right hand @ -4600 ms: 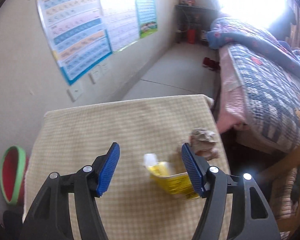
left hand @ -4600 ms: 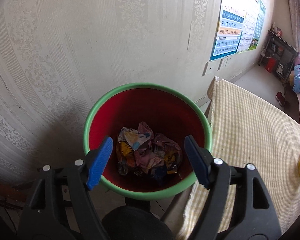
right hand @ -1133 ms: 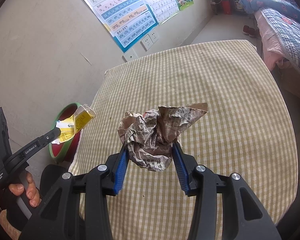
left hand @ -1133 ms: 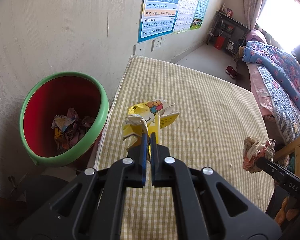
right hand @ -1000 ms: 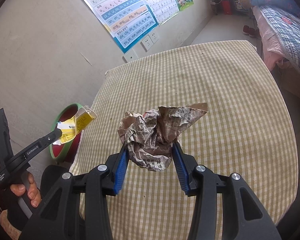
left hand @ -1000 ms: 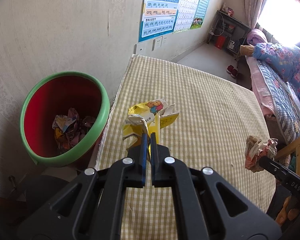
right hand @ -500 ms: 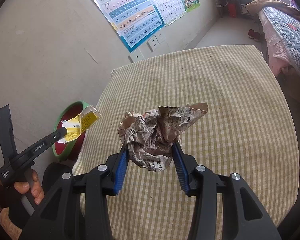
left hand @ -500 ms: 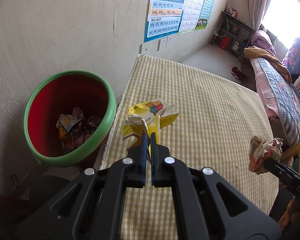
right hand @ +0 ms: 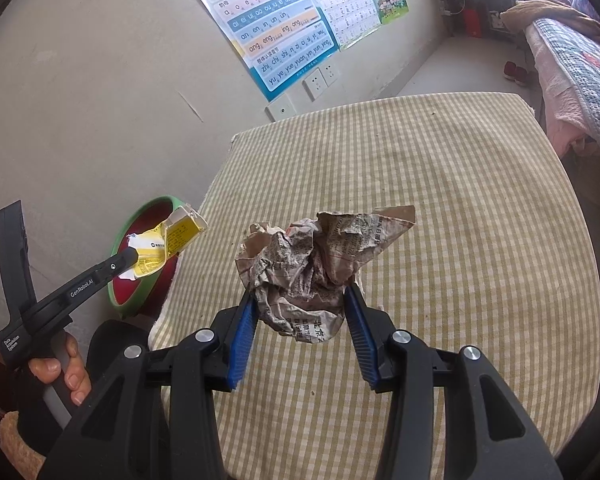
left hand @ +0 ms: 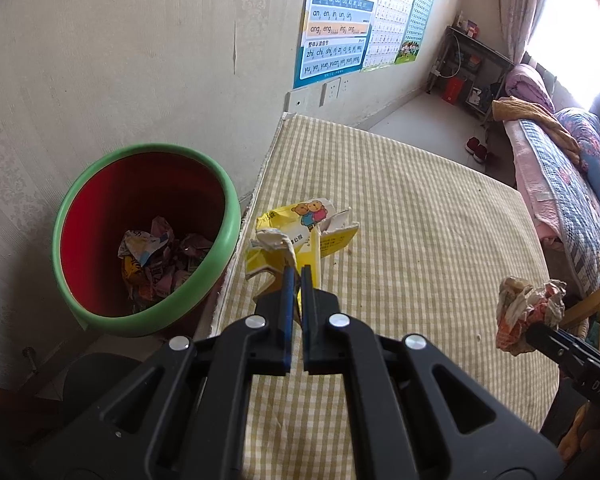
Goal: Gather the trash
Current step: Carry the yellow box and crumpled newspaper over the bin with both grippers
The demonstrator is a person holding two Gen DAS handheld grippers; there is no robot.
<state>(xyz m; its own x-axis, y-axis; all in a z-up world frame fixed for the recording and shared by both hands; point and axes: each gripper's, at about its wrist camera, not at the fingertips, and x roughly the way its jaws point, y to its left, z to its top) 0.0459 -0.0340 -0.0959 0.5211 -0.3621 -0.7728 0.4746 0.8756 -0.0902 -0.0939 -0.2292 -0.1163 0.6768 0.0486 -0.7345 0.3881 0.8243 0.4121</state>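
Observation:
My left gripper (left hand: 295,276) is shut on a torn yellow carton (left hand: 300,232) with a bear picture and holds it above the table's left edge, just right of the bin. The carton also shows in the right wrist view (right hand: 168,244), in front of the bin. My right gripper (right hand: 300,316) is shut on a crumpled newspaper ball (right hand: 320,264), held above the table; the ball also shows in the left wrist view (left hand: 528,312) at the right. The red bin with a green rim (left hand: 224,208) stands on the floor left of the table, with several crumpled wrappers (left hand: 156,260) inside.
The table carries a yellow checked cloth (left hand: 440,208). A wall with posters (left hand: 336,28) runs behind the bin and table. A bed with a quilt (left hand: 572,176) stands to the right. A black round stool (left hand: 96,376) sits below the bin.
Both grippers took hold of their trash since the earliest frames. In the last second the left gripper with the carton has drifted toward the bin; the right gripper holds its ball steady.

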